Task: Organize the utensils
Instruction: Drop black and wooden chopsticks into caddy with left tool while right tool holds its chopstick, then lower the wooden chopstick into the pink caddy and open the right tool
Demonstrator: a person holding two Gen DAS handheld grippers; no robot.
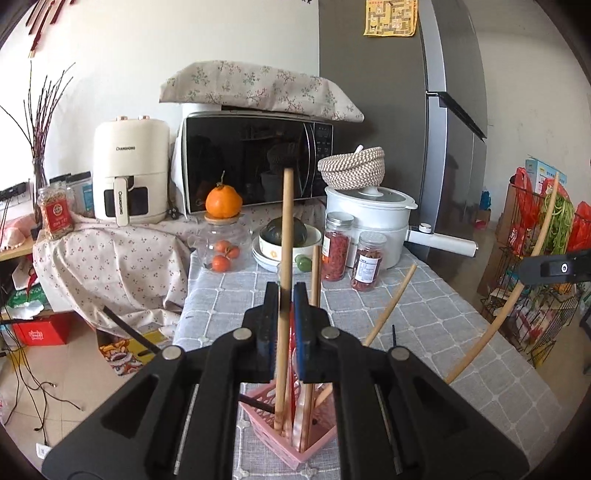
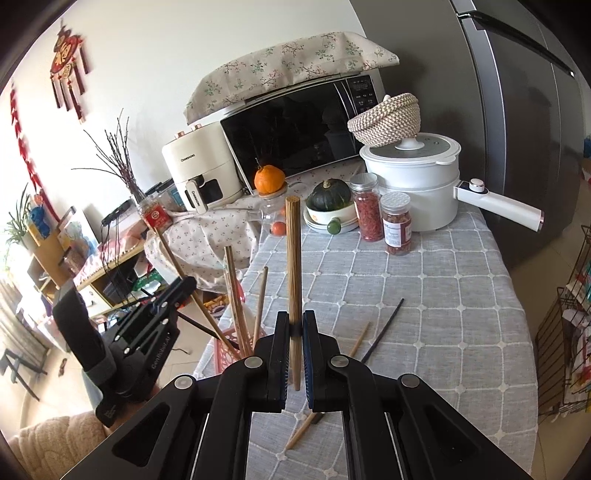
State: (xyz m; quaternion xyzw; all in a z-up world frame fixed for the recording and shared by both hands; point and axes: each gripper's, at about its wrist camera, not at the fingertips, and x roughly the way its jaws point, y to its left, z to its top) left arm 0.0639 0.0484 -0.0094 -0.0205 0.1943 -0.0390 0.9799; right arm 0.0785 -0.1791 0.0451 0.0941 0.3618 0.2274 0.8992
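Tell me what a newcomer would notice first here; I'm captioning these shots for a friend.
Each tool grips one upright wooden chopstick: the left tool lowers its chopstick into the pink basket at the table's near edge, and the right tool holds another chopstick above the grey cloth. Behind, an orange tops a glass jar before the microwave.

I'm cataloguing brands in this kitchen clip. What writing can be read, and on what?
"CHANGHONG": on the cream air fryer, on its body and again down its handle.
Too small or blurred: jar labels, the yellow sheet on the fridge, microwave panel, the print on the left gripper, the red wall ornament.
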